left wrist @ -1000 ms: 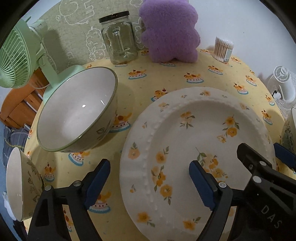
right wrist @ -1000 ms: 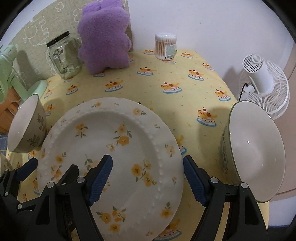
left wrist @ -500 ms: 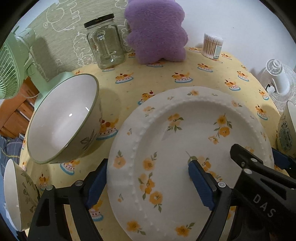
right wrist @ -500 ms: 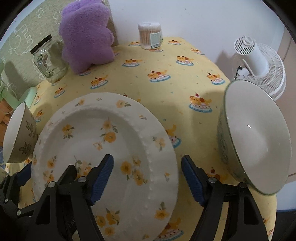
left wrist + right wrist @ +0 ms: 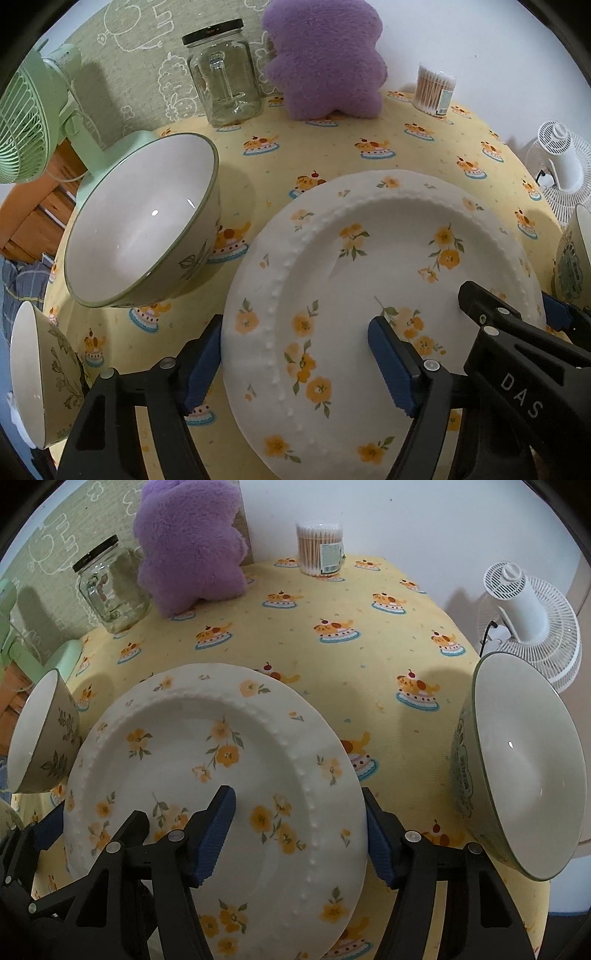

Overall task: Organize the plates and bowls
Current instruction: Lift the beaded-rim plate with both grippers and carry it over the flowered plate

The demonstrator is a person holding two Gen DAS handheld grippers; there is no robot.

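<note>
A white plate with yellow flowers [image 5: 388, 258] [image 5: 221, 746] lies on the yellow tablecloth. My left gripper [image 5: 295, 325] straddles its left rim, one pad just outside the edge and the other above the plate's well. Its jaws are closing and do not press on the plate. My right gripper [image 5: 297, 794] straddles the right rim the same way, jaws also closing, no squeeze visible. A green-rimmed bowl [image 5: 140, 221] [image 5: 40, 738] stands left of the plate. Another bowl [image 5: 517, 775] [image 5: 572, 258] stands to its right. A third bowl [image 5: 37, 376] sits at the near left.
At the back stand a glass jar [image 5: 223, 74], a purple plush [image 5: 325, 55] and a tub of cotton swabs [image 5: 320, 548]. A green fan [image 5: 26, 118] is at the left edge, a white fan [image 5: 528, 627] beyond the right edge. Bare cloth [image 5: 351, 602] lies behind the plate.
Both pairs of jaws have narrowed around the plate's rims, the outer pads now close against the edges. Neither hand has shifted much; the plate lies where it was.
</note>
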